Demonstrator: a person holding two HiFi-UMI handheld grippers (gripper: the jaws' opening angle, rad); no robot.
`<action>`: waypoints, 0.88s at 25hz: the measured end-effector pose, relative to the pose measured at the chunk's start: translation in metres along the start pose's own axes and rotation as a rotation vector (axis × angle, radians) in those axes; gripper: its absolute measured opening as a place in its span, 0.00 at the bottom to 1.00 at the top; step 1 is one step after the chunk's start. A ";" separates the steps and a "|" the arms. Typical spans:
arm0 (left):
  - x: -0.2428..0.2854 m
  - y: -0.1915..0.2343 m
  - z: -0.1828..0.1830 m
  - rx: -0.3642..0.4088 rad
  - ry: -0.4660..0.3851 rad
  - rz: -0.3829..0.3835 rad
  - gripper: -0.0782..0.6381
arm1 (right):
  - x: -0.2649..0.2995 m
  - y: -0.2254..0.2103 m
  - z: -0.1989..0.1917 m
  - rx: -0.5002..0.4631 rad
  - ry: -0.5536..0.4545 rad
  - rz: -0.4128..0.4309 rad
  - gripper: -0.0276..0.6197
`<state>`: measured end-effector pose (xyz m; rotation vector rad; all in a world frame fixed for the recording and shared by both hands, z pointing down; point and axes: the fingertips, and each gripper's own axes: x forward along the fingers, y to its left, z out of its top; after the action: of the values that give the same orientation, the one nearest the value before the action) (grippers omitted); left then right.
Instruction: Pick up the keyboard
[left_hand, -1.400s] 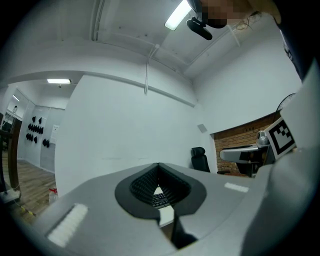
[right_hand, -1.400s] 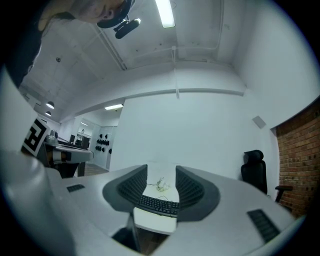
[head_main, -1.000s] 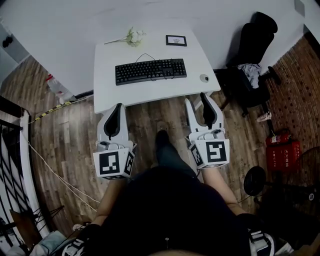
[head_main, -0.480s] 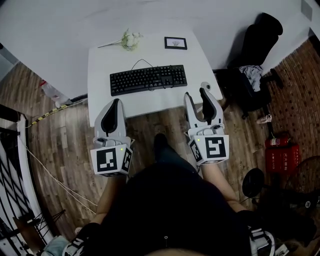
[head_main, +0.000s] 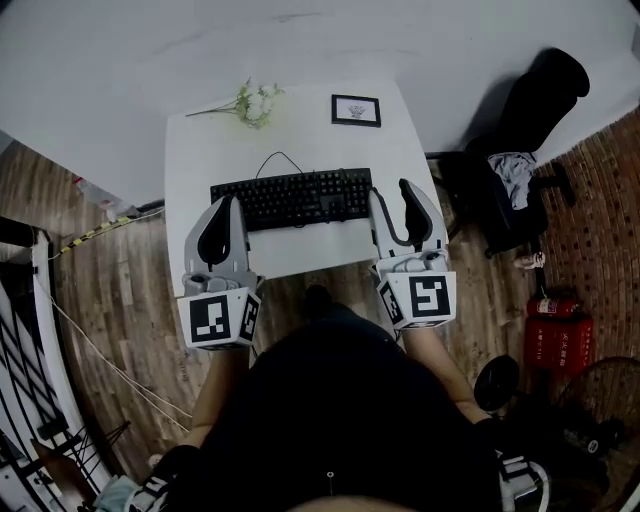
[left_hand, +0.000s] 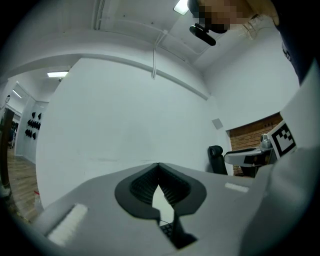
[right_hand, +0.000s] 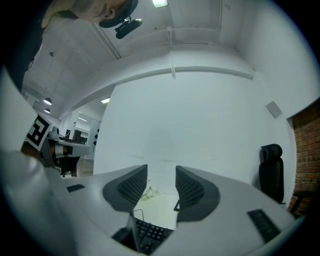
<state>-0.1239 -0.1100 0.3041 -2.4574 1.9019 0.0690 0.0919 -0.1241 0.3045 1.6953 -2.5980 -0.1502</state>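
Note:
A black keyboard (head_main: 290, 197) lies across the middle of the white table (head_main: 300, 135), its cable curling off the far side. My left gripper (head_main: 231, 203) hovers level over the table's front left, its tips by the keyboard's left end, jaws shut and empty. In the left gripper view its pads (left_hand: 145, 186) meet at the tip, and a bit of keyboard (left_hand: 168, 230) shows below them. My right gripper (head_main: 392, 195) is open at the keyboard's right end, nothing between its fingers. The right gripper view shows the keyboard (right_hand: 150, 233) low under the gap of the right gripper (right_hand: 161, 175).
A bunch of white flowers (head_main: 255, 100) and a small picture frame (head_main: 356, 110) sit at the table's far side. A black office chair (head_main: 530, 130) stands to the right, a red fire extinguisher (head_main: 555, 305) beyond it. Wooden floor surrounds the table; a white wall is behind.
Both grippers have moved forward from over the floor to above the table's front edge, one at each end of the keyboard. Their jaws have kept the same opening.

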 end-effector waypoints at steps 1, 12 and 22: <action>0.011 0.002 -0.001 0.000 -0.001 0.003 0.12 | 0.011 -0.005 -0.003 0.001 0.005 0.006 0.27; 0.097 0.021 -0.019 0.016 0.013 0.036 0.12 | 0.099 -0.045 -0.030 0.013 0.027 0.062 0.27; 0.122 0.037 -0.041 -0.013 0.063 0.017 0.12 | 0.123 -0.048 -0.052 0.015 0.080 0.054 0.27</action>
<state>-0.1292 -0.2392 0.3387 -2.4809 1.9536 0.0043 0.0905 -0.2593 0.3485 1.5994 -2.5900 -0.0607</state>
